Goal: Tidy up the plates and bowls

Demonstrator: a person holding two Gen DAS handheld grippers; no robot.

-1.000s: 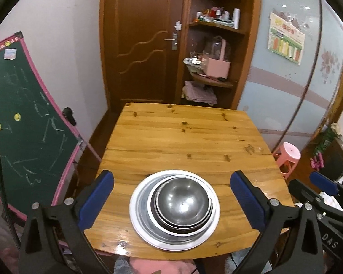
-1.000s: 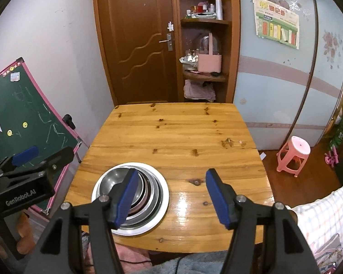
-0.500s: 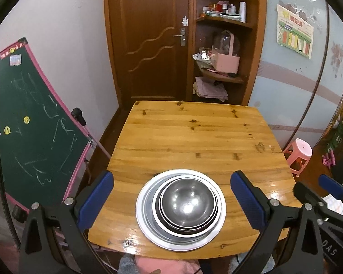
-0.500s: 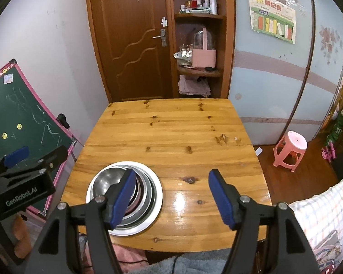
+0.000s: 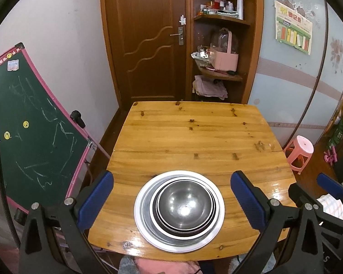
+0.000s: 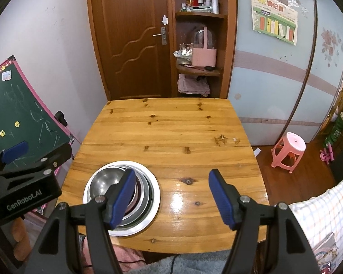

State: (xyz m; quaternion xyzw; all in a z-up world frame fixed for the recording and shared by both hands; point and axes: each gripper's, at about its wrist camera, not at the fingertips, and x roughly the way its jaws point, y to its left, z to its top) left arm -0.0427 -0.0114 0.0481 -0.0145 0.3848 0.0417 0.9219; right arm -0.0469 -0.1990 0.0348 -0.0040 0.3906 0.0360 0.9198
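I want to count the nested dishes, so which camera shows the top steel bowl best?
The left wrist view: the top steel bowl sits centred and unobstructed. In the right wrist view, a blue finger of the right claw covers part of it.

steel bowls (image 5: 184, 203) nested on plate (image 5: 140, 207)

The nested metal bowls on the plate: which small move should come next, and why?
Probably lower the left hand-held gripper toward the top bowl. Its jaws stand open on either side of the stack without touching it, and the bowls are nested on the plate near the table edge.

Brown door (image 5: 146, 38), corner shelves (image 5: 219, 45), chalkboard (image 5: 27, 123) left, pink stool (image 5: 298, 153) right.
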